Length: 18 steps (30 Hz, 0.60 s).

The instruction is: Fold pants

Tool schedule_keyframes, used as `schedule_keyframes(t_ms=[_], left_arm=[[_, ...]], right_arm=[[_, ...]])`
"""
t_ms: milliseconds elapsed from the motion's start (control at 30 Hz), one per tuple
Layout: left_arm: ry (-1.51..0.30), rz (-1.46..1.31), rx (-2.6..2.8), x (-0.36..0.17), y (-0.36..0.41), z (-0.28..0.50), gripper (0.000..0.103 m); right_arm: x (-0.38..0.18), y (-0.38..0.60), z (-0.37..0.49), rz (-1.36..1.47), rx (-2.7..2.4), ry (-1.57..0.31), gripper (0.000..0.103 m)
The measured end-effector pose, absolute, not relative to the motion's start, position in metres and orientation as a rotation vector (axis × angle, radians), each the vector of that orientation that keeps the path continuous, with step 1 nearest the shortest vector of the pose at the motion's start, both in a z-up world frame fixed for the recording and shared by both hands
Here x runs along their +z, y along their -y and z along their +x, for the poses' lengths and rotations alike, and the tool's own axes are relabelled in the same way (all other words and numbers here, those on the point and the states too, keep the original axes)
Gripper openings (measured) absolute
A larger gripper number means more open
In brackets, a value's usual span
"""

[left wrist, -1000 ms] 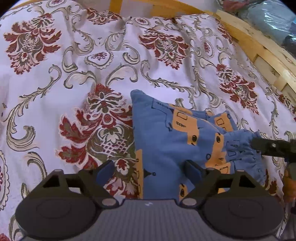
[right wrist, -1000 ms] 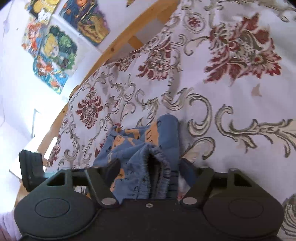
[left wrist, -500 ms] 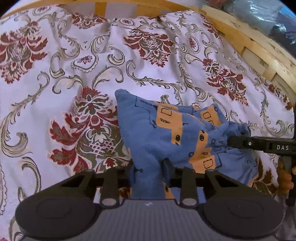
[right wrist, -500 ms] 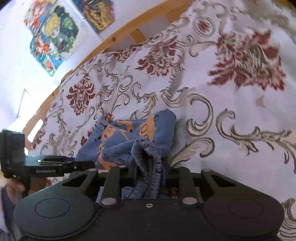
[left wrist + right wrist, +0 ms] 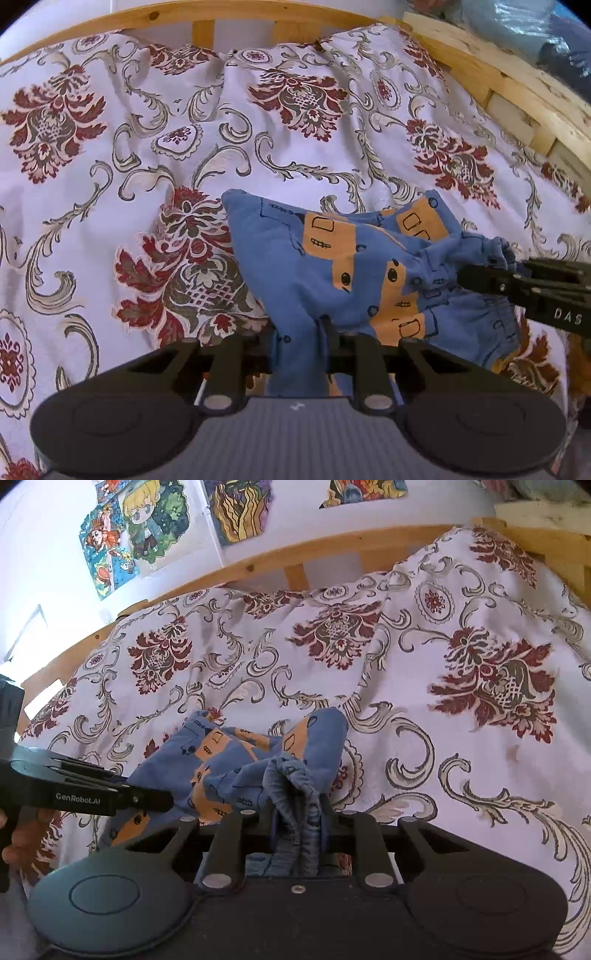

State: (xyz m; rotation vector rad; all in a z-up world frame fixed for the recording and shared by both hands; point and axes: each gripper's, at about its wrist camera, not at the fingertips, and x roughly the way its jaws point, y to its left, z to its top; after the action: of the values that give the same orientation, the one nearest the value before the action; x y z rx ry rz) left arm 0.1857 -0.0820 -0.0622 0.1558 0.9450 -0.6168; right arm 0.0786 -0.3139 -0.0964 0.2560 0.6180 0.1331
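While both grippers pinch, soft blue pants (image 5: 332,273) bunch

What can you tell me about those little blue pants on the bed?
The pants are small, of soft blue cloth printed with orange blocks and dark doodles, with a gathered elastic waistband. They lie crumpled and partly lifted over the flowered bedspread. The left claw is shut on a plain blue fold at one end; the right claw is shut on the bunched waistband. The far corner rests on the bedspread.
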Motion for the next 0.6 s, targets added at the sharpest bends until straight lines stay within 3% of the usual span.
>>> schedule_keyframes(t_ms=[600], left_arm=[[-0.842,0.044,-0.552,-0.031,0.061,0.22,0.022]], right_arm=[[-0.068,0.301,0.104,0.237,0.174,-0.482,0.02]])
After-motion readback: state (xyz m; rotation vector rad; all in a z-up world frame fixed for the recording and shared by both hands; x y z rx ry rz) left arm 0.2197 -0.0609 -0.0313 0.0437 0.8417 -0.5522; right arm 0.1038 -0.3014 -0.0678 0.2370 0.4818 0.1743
